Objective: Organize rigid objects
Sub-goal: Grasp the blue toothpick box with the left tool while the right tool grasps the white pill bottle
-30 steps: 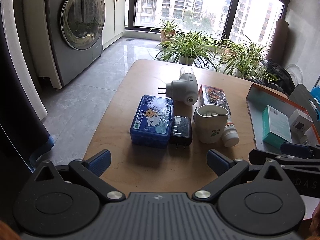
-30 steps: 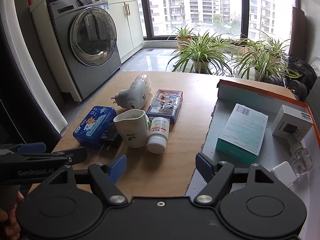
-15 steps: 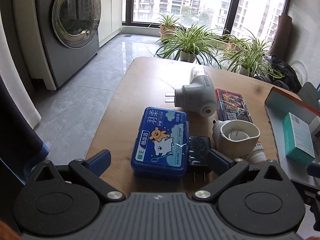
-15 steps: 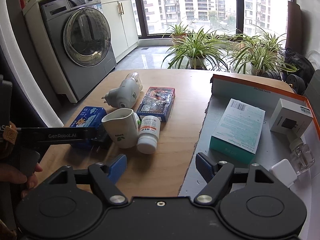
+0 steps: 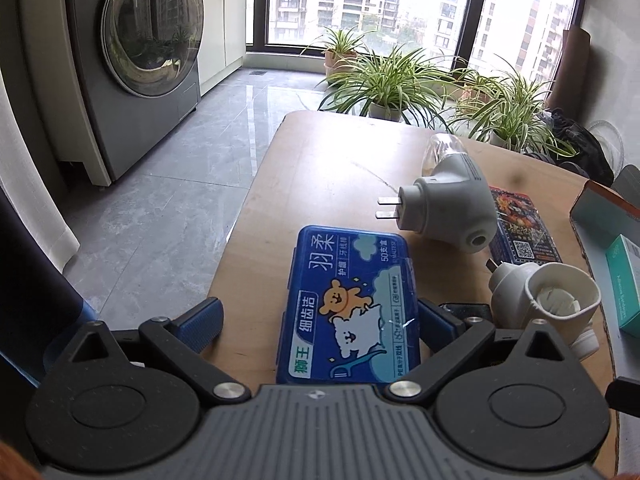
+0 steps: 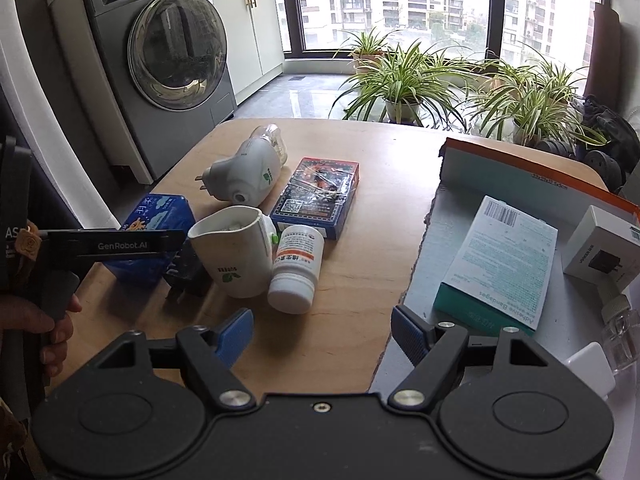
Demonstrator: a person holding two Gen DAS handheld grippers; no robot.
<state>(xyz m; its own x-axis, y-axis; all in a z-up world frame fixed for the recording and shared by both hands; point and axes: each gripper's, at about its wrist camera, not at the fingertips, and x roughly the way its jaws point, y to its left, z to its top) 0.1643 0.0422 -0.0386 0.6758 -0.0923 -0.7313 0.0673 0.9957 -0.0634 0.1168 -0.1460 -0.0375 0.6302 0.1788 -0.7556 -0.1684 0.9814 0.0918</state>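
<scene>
A blue floss-pick box [image 5: 352, 312] lies on the wooden table [image 5: 320, 176]; it also shows in the right wrist view [image 6: 156, 216]. My left gripper [image 5: 320, 322] is open, its fingers on either side of the box's near end. Beside the box are a black charger [image 6: 188, 268], a white cup [image 6: 236, 252], a white pill bottle [image 6: 296, 268], a grey plug-in vaporizer [image 5: 444, 204] and a dark card box [image 6: 316, 196]. My right gripper [image 6: 322, 332] is open and empty over the table's front, near the grey tray [image 6: 440, 240].
The tray holds a teal bandage box [image 6: 504, 260], a white charger box [image 6: 604, 248], a clear bottle [image 6: 620, 320] and a white adapter [image 6: 592, 364]. A washing machine [image 6: 172, 60] stands at left. Potted plants [image 6: 404, 80] stand beyond the table's far edge.
My left gripper has moved forward and left, so its open fingers now straddle the blue box. My right gripper has shifted only slightly.
</scene>
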